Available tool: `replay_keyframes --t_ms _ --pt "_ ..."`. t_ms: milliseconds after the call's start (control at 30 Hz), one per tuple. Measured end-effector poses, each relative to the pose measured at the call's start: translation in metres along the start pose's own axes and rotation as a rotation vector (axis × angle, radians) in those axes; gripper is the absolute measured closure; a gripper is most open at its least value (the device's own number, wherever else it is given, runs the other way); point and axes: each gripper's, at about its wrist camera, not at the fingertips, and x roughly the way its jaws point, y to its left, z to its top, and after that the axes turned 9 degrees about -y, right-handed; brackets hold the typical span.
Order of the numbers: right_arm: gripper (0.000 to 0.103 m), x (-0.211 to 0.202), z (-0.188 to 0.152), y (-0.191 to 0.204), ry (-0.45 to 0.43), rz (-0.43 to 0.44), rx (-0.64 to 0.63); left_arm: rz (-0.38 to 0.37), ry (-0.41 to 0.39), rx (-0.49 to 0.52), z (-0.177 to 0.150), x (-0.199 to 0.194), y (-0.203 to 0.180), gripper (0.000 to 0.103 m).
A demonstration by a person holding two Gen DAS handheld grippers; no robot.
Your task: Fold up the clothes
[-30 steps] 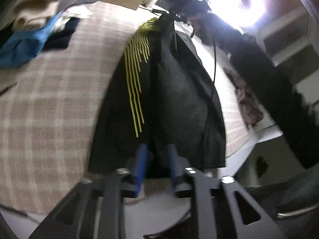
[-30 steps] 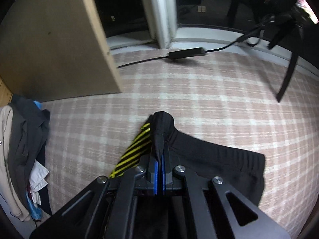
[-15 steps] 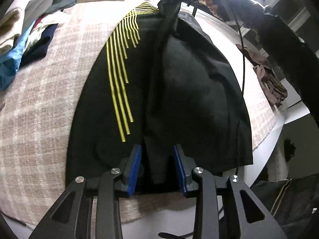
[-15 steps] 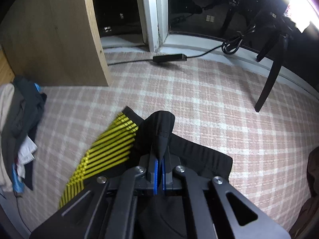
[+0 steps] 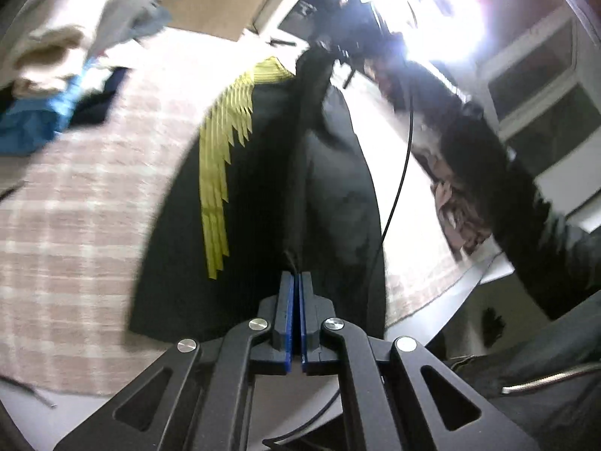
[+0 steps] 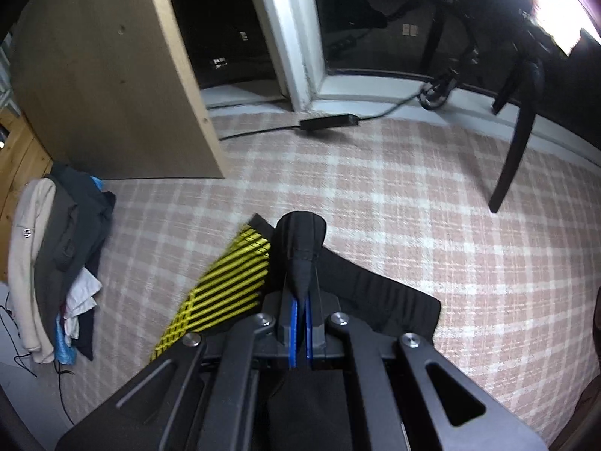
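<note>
Between my two grips, the black shorts (image 5: 263, 195) stretch lengthwise, near end pinched in my closed left gripper (image 5: 299, 282), far end clamped in my right gripper (image 6: 300, 300).

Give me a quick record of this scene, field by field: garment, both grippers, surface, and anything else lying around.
garment: black shorts with yellow stripes, stretched between both grippers
left gripper: shut on the shorts
right gripper: shut on a bunched fold
surface: pink checked cloth
nearby: clothes pile, power adapter
</note>
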Motion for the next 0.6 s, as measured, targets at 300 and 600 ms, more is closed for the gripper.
replay_keyframes --t_ms 300,600 --pt "0.075 0.075 -0.004 0.052 0.15 -0.014 -0.055 0.143 0.105 -0.033 0.0 0.021 0.066 0.101" --pt "0.055 -0.021 0.0 0.009 -0.061 0.084 0.03 0.194 0.049 0.019 0.016 -0.015 0.072 0.094"
